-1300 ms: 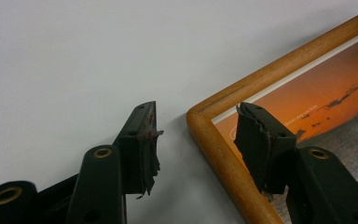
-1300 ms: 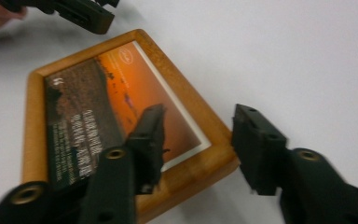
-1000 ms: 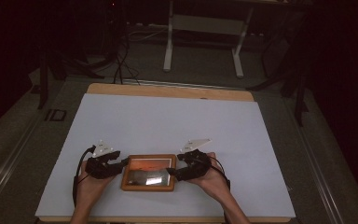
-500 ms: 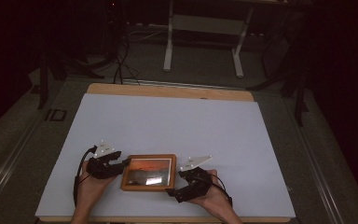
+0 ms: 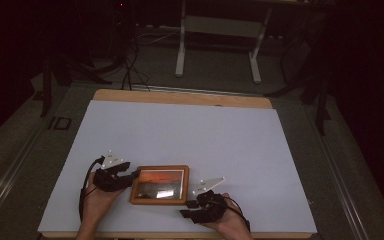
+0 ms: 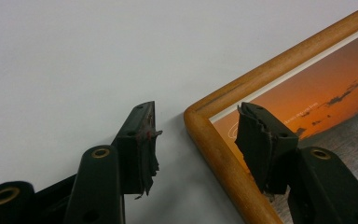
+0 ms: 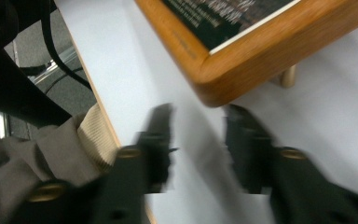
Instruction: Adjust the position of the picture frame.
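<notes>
High view shows a white-covered table (image 5: 190, 140) with a wooden picture frame (image 5: 160, 185) holding a sunset photo, lying flat near the front edge. The left gripper (image 5: 130, 176) is at the frame's left end, its jaws spread apart astride that frame's corner, one over the photo and one outside. The right gripper (image 5: 187, 214) sits just off the frame's near right corner, jaws parted and holding nothing, beside a sleeve cuff (image 7: 95, 135).

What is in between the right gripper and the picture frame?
Nothing visible. In the right gripper view, the right gripper is open just short of the picture frame corner, with bare white table in the gap. The left gripper already straddles the frame's other edge.
</notes>
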Available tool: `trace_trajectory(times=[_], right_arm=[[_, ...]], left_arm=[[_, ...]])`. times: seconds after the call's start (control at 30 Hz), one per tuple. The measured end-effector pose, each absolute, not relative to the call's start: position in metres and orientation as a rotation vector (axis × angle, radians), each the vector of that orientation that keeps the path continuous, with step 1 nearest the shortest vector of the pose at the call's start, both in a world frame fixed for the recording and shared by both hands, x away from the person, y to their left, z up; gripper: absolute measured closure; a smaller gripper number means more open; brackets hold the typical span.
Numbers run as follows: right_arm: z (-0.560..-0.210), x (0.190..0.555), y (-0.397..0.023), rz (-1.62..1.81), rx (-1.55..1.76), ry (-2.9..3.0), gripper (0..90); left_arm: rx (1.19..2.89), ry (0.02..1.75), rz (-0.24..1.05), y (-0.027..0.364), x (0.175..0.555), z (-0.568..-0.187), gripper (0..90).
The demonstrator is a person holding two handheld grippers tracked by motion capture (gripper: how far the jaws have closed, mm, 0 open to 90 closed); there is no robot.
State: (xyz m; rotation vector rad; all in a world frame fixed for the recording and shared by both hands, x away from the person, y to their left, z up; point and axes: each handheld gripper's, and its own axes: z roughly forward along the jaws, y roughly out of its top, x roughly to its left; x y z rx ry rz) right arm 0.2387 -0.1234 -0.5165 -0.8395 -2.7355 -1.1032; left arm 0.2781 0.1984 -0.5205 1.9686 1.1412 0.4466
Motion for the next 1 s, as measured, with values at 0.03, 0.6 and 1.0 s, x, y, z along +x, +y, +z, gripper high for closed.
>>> trace_trajectory(times=[0.03,0.6,1.0], right_arm=[[-0.518,0.237,-0.122,-1.095,-0.833,-2.744,80.2],[-0.514,0.224,-0.104,-1.100,-0.701,-2.881,90.0],[-0.513,0.223,-0.106,-1.114,-0.695,-2.902,90.0]], left_arm=[[1.969,1.139,0.448,0.198,0.278,-0.520,47.6],[2.024,1.096,0.555,0.192,0.297,-0.513,88.3],[2.176,1.025,0.474,0.180,0.337,-0.531,89.6]])
